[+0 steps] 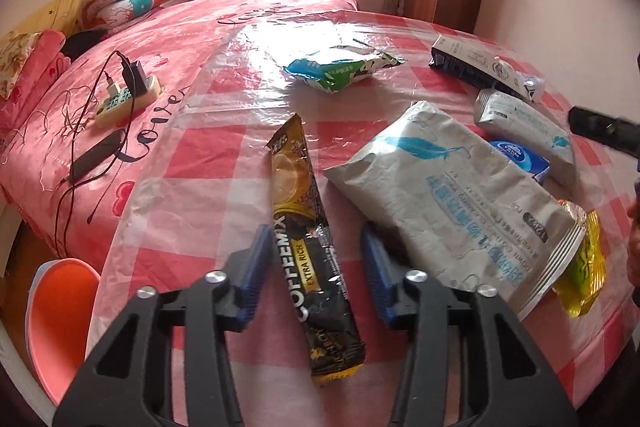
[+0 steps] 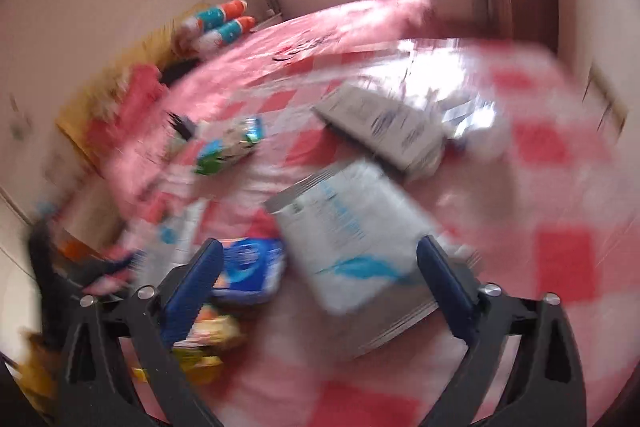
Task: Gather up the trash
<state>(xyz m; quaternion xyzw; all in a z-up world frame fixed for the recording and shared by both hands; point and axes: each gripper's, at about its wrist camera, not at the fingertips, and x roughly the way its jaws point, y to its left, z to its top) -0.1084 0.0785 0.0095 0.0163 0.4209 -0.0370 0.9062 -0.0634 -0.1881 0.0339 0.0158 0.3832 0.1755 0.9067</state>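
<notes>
Pink checked cloth under a clear plastic sheet covers the surface [image 1: 224, 163], and the trash lies spread over it. At the left edge, below the surface, stands an orange bin [image 1: 60, 311], which is probably where the wrappers must go.

Next comes the left gripper [image 1: 316, 267]. Its jaws stand apart on both sides of the coffee sachet [image 1: 308, 239], and I see a gap at each blue pad, so nothing is clamped yet. The sachet lies flat and thin. If the jaws close too high, they can slide over the foil and miss it, or they can pinch the plastic sheet and pull it.

To the right lies the big grey tissue pack [image 1: 452, 199], its edge just beside the right pad, so it could be caught together with the sachet. Behind it are a green and blue snack bag [image 1: 340, 69] and a dark box [image 1: 480, 67].

The right gripper [image 2: 320, 279] has its jaws wide apart, with nothing pressed between them. Its view is much blurred. A smaller grey pack [image 2: 352, 227] and a blue tissue packet [image 2: 248, 267] lie between its pads, so it could grab both, or knock them away.
</notes>
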